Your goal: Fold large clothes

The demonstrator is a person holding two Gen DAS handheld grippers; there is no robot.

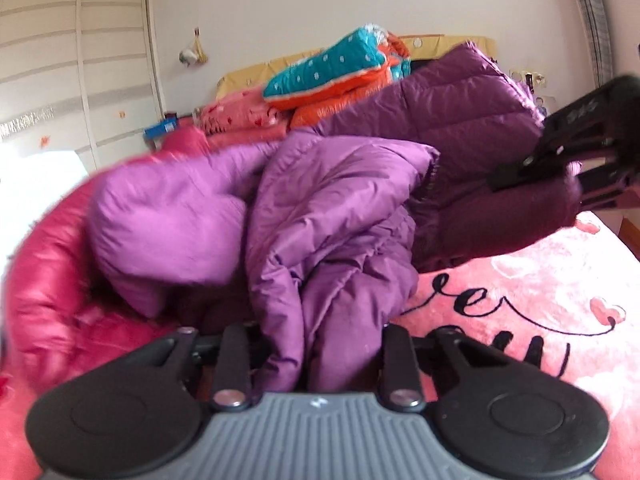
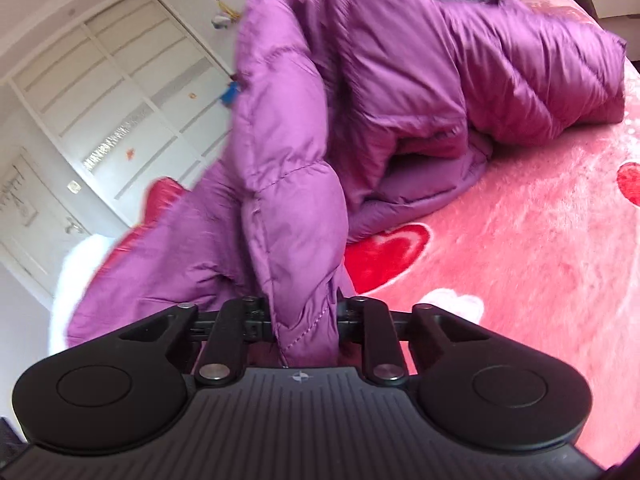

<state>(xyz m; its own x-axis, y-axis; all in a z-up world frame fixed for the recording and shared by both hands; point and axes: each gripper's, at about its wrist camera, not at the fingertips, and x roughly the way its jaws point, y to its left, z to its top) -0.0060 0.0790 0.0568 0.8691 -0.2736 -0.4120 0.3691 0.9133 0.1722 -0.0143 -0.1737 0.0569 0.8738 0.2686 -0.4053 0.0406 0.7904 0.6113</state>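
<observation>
Gripping hard, the left gripper [image 1: 316, 344] has its jaws pinched on a bunched fold of the purple down jacket [image 1: 340, 208], the lilac lining gathered right between its fingers, and that's a firm hold as far as the left wrist view shows. Over on the other side, the right gripper [image 2: 306, 320] is clamped on a quilted edge of the same jacket [image 2: 360, 80], the padded strip rising straight up from its jaws and draping back over the rest of the garment. From the left wrist view you can see the right gripper's black body [image 1: 576, 140] at the right edge, pressed against the darker purple outer shell (its fingertips are hidden in the fabric there). The jacket lies crumpled across the pink plush blanket [image 1: 540, 280] with hearts and black script lettering, partly lifted at both held points. A shiny red jacket [image 1: 52, 272] sits just beside it on the left, touching the purple one. Behind, there's a stack of folded bedding, a teal polka-dot quilt [image 1: 336, 60] on top of orange and pink layers. White wardrobe doors [image 2: 132, 92] fill the far wall, and both views are a touch blurred
</observation>
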